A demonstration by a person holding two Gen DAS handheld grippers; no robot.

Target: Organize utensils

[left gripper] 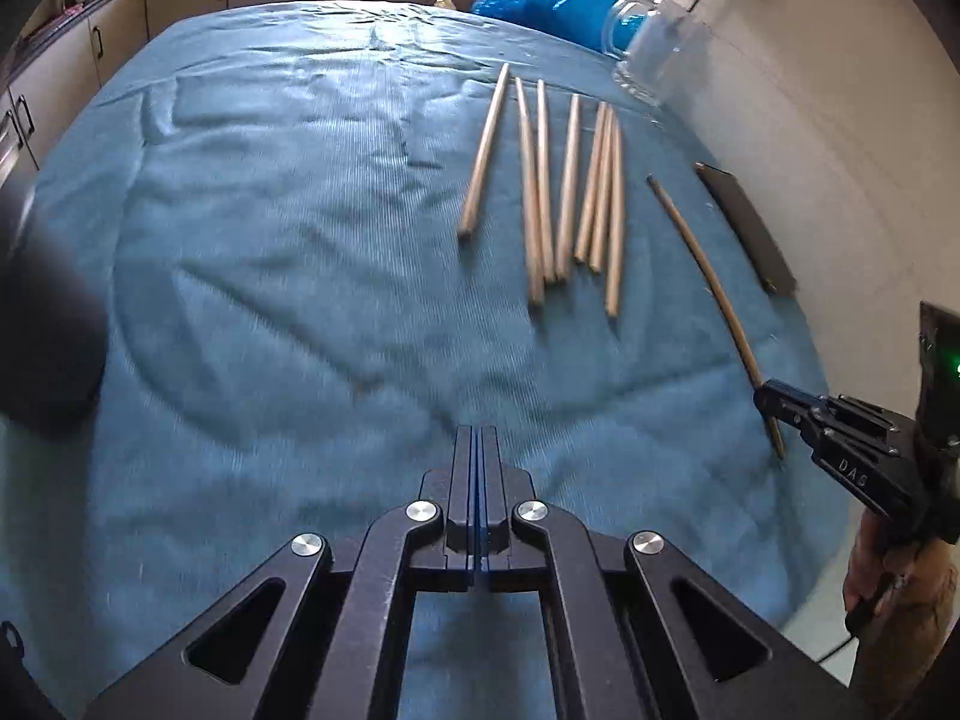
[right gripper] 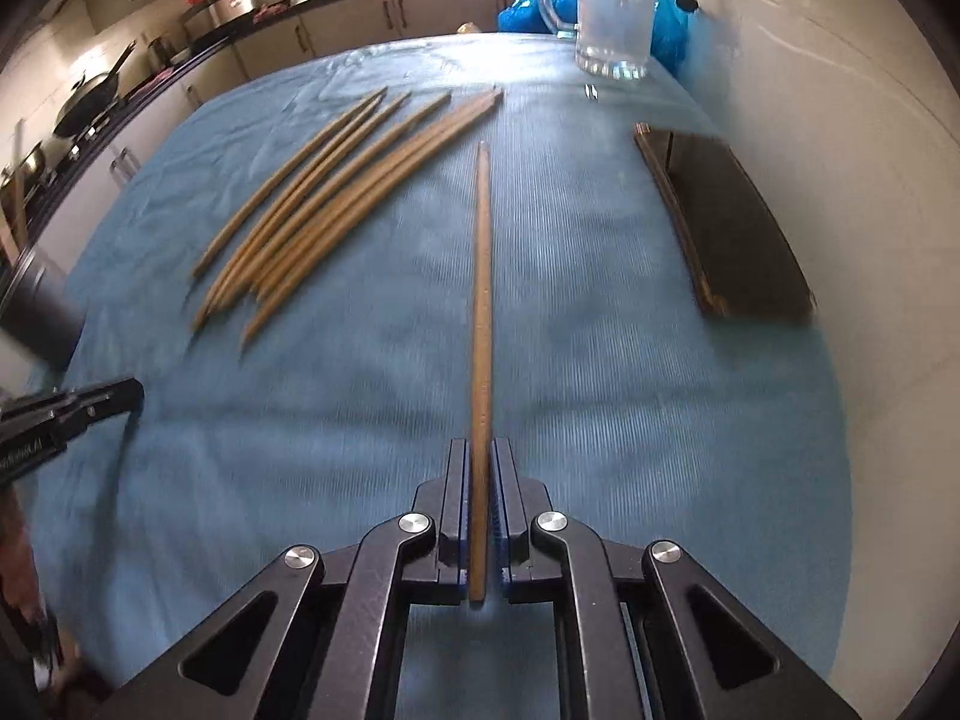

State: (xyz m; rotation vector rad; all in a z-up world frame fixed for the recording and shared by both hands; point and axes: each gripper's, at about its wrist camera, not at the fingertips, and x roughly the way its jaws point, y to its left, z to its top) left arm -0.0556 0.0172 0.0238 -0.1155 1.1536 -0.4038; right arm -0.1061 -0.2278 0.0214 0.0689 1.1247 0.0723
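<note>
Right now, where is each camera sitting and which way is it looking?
Left wrist view: rides on the left claw, shut and empty, looking down across the blue cloth at the loose chopsticks; the right claw and a hand show at right.
Right wrist view: rides on the right claw, looking along the one chopstick it grips, toward the glass mug; the left claw shows at left.
Both share cloth, chopsticks, mug, dark board.

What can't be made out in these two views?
- Clear glass mug: top cut off by the left wrist view's edge, blurred.
- Dark flat rectangular object: motion blur hides what it is.
- Black cylinder: cut off at the left edge, blurred.
- Loose wooden chopsticks: overlapping, count uncertain.
</note>
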